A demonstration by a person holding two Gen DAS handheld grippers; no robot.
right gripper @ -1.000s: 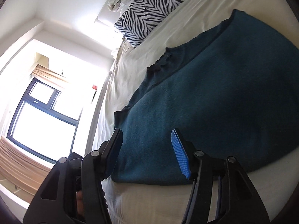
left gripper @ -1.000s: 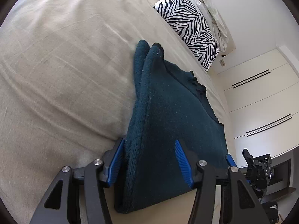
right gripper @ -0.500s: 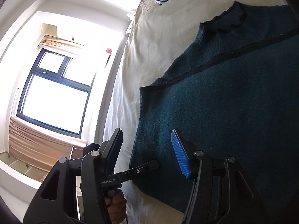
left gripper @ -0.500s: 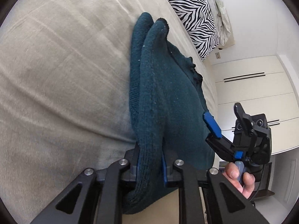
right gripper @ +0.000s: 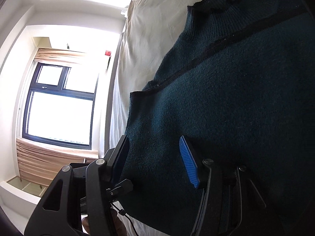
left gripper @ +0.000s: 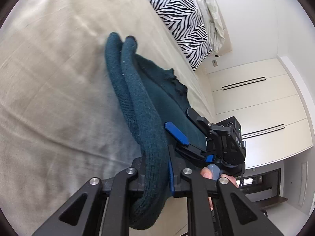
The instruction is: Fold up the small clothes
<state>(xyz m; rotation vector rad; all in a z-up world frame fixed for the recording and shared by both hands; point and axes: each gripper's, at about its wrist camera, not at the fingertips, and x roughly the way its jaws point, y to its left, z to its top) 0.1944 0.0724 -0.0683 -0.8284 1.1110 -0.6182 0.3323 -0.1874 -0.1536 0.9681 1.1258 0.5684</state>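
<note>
**Left pinches, right waits**

Our left gripper [left gripper: 157, 175] clamps the teal sweater [left gripper: 141, 106] at lower centre — lifting its doubled edge off the bed [left gripper: 49, 78]. Our right gripper [right gripper: 155, 157] straddles the hem, jaws apart, ready to pinch.

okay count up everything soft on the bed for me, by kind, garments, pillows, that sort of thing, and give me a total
Dark teal knitted garment: 1, pinched by the left gripper, with the right gripper open astride its edge
Zebra-print pillow: 1
Pale crumpled cloth behind the pillow: 1
Total: 3, all on the beige bedsheet
</note>
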